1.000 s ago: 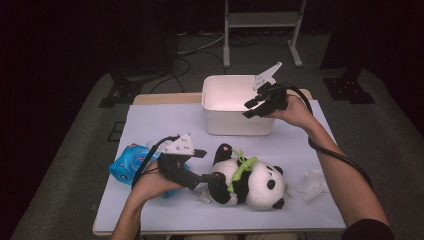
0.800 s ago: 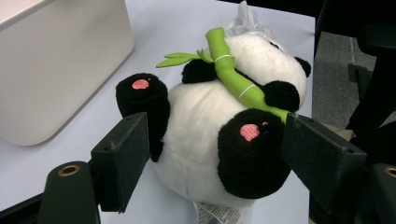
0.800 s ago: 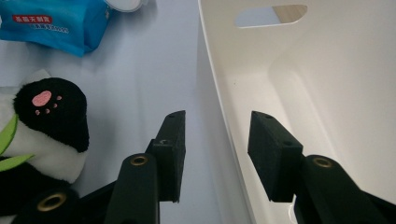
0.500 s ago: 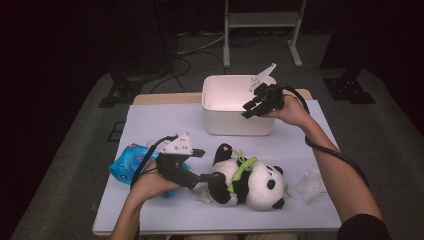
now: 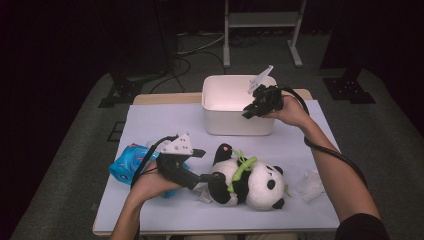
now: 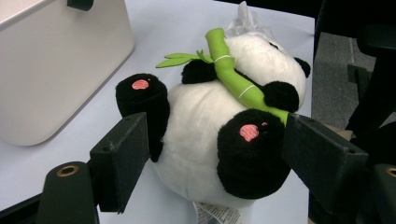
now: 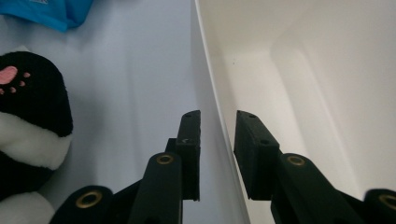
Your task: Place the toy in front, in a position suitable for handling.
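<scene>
On the left of the high view a blue toy (image 5: 127, 165) lies on the white table cover (image 5: 165, 122), at about eight o'clock on the table. The left gripper (image 5: 204, 177) is just beside it and points toward three o'clock, at the panda (image 5: 250, 180). The panda lies on its back near six o'clock.

The left gripper view shows more of this. Its jaws stand wide, one on each side of the panda's (image 6: 219, 135) bottom. The right jaw seems to touch a black foot with a pink pad, and the left jaw is close to the other leg. I cannot tell if they squeeze. This view also shows a green bamboo stick (image 6: 233, 74) across the panda's tummy and a small tag under it.

The white box (image 5: 237, 107) stands near twelve o'clock. The right gripper (image 5: 250, 111) is at its right front rim.

The right gripper view shows the box's thin wall (image 7: 212, 116) between the two jaws, one outside and one inside. The jaws have just been closing and are now narrow, but small gaps are left beside the wall.

A crumpled clear wrapper (image 5: 310, 185) lies at four o'clock.
</scene>
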Motion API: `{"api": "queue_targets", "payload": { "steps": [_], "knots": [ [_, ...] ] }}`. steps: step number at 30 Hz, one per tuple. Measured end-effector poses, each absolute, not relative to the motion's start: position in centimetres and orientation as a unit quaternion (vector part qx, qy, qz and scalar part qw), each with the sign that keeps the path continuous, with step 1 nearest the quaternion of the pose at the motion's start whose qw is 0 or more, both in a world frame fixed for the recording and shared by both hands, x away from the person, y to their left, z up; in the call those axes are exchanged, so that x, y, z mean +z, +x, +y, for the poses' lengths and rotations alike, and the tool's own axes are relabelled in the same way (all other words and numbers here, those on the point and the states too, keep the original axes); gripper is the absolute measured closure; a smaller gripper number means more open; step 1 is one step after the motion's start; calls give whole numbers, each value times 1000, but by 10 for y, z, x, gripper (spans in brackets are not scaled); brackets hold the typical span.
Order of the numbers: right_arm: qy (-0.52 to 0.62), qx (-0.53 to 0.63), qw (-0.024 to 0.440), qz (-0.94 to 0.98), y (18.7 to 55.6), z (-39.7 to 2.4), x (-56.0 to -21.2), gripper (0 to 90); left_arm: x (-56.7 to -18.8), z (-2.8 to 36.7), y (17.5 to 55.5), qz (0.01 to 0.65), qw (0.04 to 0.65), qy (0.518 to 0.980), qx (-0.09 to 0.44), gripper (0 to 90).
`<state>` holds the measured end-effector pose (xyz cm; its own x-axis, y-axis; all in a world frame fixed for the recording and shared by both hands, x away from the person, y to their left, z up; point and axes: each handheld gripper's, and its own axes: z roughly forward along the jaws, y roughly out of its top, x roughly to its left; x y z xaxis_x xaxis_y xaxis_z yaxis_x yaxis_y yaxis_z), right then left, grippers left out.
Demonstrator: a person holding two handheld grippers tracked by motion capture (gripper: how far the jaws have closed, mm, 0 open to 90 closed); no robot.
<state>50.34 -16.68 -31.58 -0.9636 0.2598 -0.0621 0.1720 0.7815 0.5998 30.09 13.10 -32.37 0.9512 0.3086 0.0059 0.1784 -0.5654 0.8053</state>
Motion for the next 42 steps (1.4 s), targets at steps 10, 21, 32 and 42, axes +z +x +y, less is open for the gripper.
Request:
{"api": "queue_targets", "payload": {
  "steps": [10, 21, 32, 42],
  "knots": [
    [115, 302, 63, 944, 508, -166, -319, 823, -325, 131, 301, 140, 444, 882, 72, 219],
    [82, 291, 31, 953, 506, -163, -316, 872, -325, 132, 301, 142, 444, 882, 72, 212],
    [59, 292, 16, 954, 482, -176, -316, 870, -325, 130, 299, 142, 442, 883, 70, 199],
    [44, 294, 11, 955, 460, -184, -317, 870, -326, 127, 298, 144, 443, 882, 68, 196]
  ]
}}
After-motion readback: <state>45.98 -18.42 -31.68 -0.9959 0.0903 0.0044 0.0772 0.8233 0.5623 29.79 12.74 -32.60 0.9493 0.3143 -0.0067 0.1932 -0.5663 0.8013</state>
